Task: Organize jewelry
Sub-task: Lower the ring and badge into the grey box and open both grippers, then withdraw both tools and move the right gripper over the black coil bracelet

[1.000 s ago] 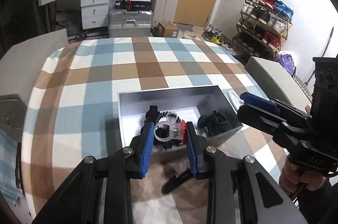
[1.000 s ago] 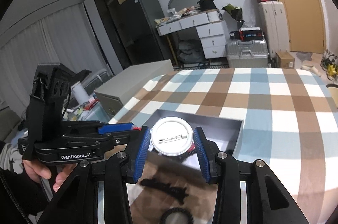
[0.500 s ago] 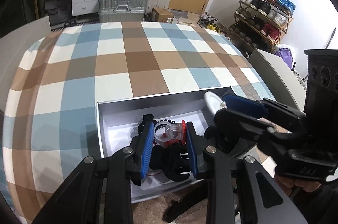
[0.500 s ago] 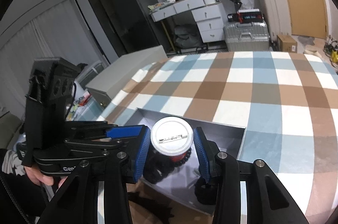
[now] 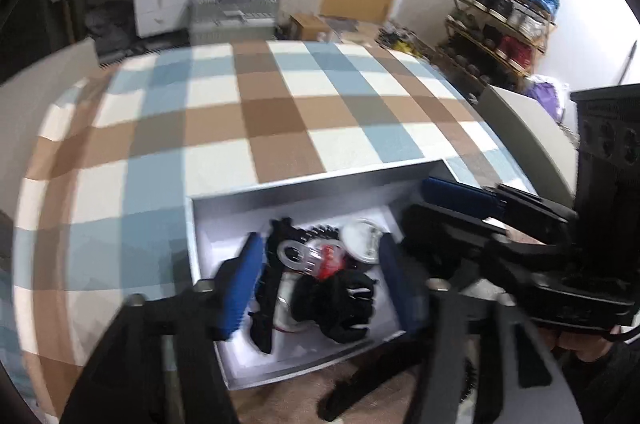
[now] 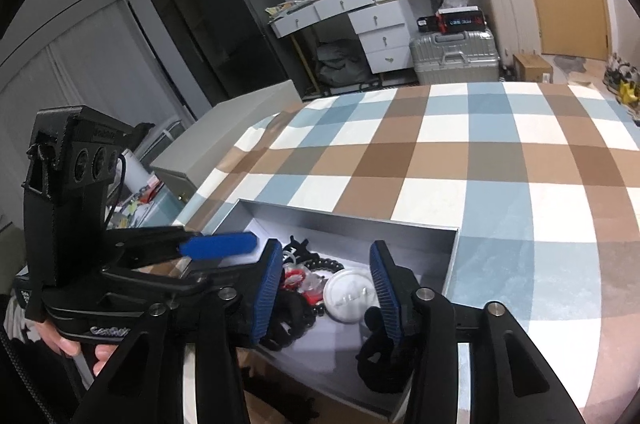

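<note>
A grey open box sits on the checked tablecloth and holds jewelry. Inside lie a round white badge, a clear and red piece, a black bead bracelet and black hair ties. My left gripper is open and empty above the box. My right gripper is open and empty above the badge, which lies loose on the box floor.
A black hair clip lies on the cloth just in front of the box. Another black scrunchie sits at the box's near right corner. The checked cloth stretches beyond the box. Furniture and suitcases stand behind the table.
Both grippers have opened. The right one let the white badge drop into the box. The left one released the clear and red piece into the box.
</note>
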Tool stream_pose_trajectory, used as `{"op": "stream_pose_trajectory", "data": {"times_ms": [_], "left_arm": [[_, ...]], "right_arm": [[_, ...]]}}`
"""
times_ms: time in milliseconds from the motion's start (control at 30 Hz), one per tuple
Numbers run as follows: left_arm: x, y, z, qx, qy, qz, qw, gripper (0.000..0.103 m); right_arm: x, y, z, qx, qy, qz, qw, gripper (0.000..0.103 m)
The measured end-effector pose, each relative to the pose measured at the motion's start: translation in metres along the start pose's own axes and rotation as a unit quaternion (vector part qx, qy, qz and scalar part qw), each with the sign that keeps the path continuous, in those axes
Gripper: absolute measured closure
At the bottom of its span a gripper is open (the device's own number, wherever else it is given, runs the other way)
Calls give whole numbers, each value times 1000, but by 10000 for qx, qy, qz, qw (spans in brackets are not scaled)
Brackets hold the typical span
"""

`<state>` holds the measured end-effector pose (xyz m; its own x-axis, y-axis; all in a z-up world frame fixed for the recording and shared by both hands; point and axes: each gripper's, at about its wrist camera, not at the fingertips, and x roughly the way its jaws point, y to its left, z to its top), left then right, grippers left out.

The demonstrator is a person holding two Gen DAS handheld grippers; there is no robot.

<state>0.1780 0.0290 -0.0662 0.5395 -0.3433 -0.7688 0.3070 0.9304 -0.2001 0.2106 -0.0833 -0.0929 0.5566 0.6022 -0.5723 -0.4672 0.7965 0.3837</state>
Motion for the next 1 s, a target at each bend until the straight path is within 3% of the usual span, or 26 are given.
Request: {"op": "stream_pose_trajectory", "data": {"times_ms": [167,233,400,500,1000], "left_arm": [[-7,6,0,-119,-118,5,9999,40],[-11,6,-2,-117,-166,120,9997,40],[-20,6,-9,-179,-218,232,9993,39],[-28,4,-16,-233,-350,374,9984,25],[-53,0,-57,-415,-820,1244,9880,15]], "right_arm": [[-21,2,0,59,-254,-95,9996,51],[-31,4,0,98,-396,-105,9991,38],[-58,17,-4,75,-754,-69,9971,24],[-74,28,-12,-45,-1010,-104,9948,4],[-100,55,-75,-691,-966,-568,9913,0]]}}
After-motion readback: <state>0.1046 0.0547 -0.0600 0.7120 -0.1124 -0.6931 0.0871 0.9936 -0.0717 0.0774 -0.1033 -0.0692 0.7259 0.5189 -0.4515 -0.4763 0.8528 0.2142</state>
